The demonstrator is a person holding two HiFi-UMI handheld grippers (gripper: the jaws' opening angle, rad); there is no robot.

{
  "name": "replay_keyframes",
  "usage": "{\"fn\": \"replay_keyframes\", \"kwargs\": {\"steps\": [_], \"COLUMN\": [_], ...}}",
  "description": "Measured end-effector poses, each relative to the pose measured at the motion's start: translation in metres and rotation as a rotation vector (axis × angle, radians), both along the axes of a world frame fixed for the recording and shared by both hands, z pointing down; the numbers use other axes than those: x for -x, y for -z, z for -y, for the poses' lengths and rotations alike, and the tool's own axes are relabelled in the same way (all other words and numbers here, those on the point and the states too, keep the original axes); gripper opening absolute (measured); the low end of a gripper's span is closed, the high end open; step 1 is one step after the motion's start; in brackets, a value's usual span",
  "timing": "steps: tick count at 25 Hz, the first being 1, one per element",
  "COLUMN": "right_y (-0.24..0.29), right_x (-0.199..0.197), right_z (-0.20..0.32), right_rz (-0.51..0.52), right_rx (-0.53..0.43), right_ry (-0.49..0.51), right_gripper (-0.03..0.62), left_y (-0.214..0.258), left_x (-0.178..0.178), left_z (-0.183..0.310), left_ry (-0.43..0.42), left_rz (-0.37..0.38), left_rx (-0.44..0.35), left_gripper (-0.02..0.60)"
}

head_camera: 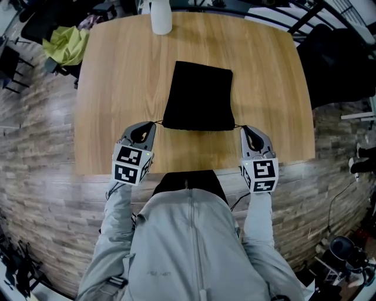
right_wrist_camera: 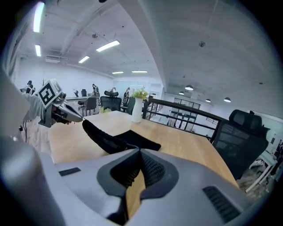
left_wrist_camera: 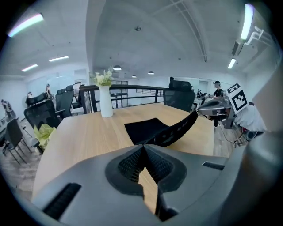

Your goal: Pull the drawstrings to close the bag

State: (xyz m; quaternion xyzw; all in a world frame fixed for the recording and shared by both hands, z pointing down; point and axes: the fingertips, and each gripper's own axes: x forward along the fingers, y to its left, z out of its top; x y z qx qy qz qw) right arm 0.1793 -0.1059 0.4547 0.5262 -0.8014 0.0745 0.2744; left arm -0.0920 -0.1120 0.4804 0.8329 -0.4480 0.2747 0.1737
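A black drawstring bag [head_camera: 200,94] lies on the wooden table [head_camera: 117,88]. Its near, gathered mouth [left_wrist_camera: 177,130] is raised off the table and stretched between my two grippers. My left gripper [head_camera: 154,124] is at the mouth's left corner, shut on a thin drawstring end. At the right corner my right gripper [head_camera: 241,127] is shut on the other end. In the left gripper view my left gripper's [left_wrist_camera: 142,147] jaws meet, with the right gripper [left_wrist_camera: 213,106] across the bag. The right gripper view shows my right gripper [right_wrist_camera: 140,152] closed, the bag [right_wrist_camera: 137,139] ahead and the left gripper [right_wrist_camera: 66,114] beyond.
A white vase [head_camera: 161,17] with flowers stands at the table's far edge. A yellow-green cloth [head_camera: 66,44] lies on a chair off the far left corner. A black office chair [head_camera: 338,64] stands right of the table. The table's near edge runs just below both grippers.
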Motion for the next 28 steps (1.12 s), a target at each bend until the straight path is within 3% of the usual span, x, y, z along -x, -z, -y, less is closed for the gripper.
{"fn": "replay_keyframes", "kwargs": {"steps": [7, 12, 20, 28], "right_y": [0.06, 0.078, 0.081, 0.076], "right_x": [0.012, 0.013, 0.012, -0.005], "right_z": [0.009, 0.006, -0.002, -0.006], "right_rz": [0.039, 0.036, 0.076, 0.019], "right_rx": [-0.137, -0.187, -0.205, -0.196], "right_ry": [-0.035, -0.045, -0.069, -0.111], "right_gripper": [0.025, 0.025, 0.024, 0.023], "left_y": [0.064, 0.085, 0.087, 0.077], "left_x": [0.013, 0.012, 0.019, 0.03], "left_z": [0.001, -0.009, -0.016, -0.019], "left_ry": [0.06, 0.091, 0.126, 0.166], "left_rz": [-0.029, -0.047, -0.047, -0.006], "left_rx": [-0.138, -0.183, -0.195, -0.176], "left_gripper": [0.028, 0.028, 0.028, 0.028]}}
